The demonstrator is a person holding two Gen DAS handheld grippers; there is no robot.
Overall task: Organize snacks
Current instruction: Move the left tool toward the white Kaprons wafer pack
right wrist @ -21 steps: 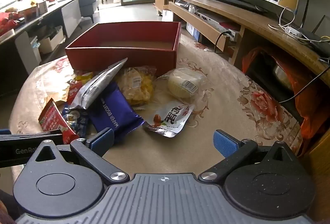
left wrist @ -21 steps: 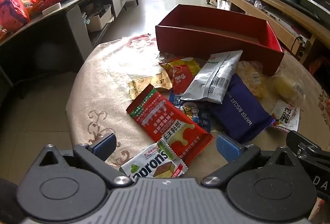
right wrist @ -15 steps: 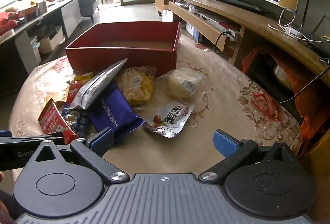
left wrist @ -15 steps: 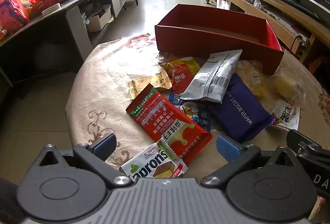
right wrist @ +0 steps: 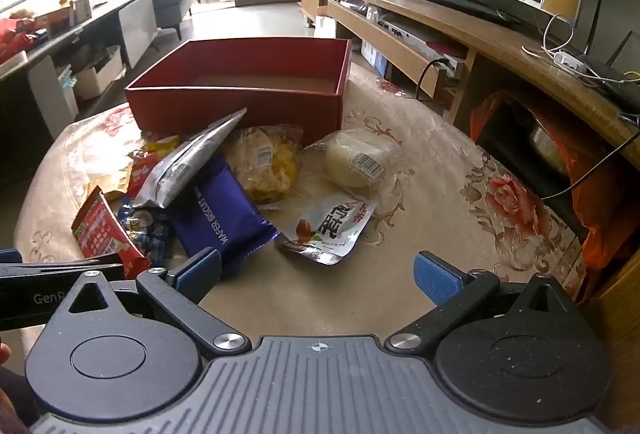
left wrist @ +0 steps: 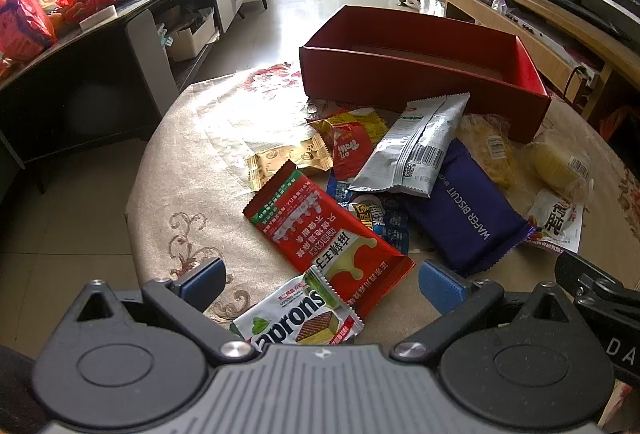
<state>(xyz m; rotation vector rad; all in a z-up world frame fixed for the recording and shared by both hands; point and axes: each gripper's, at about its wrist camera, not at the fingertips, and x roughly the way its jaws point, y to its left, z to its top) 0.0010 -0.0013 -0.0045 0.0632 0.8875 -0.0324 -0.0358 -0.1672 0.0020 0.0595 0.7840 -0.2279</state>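
Observation:
An empty red box (left wrist: 420, 82) (right wrist: 240, 106) stands at the far side of a round table. Several snack packets lie in a heap in front of it: a red wafer packet (left wrist: 324, 230), a white "aprons" packet (left wrist: 296, 318), a purple wafer biscuit packet (left wrist: 464, 206) (right wrist: 220, 210), a silver packet (left wrist: 416, 146) (right wrist: 188, 162), a white date packet (right wrist: 332, 230) and a pale cake in clear wrap (right wrist: 360, 158). My left gripper (left wrist: 322, 280) is open, low over the aprons packet. My right gripper (right wrist: 316, 274) is open and empty, just short of the date packet.
The table has a beige patterned cloth (right wrist: 460, 202) and its edge curves close on the left (left wrist: 136, 202). A wooden TV bench (right wrist: 460, 34) runs along the right. A dark cluttered counter (left wrist: 80, 34) stands to the left.

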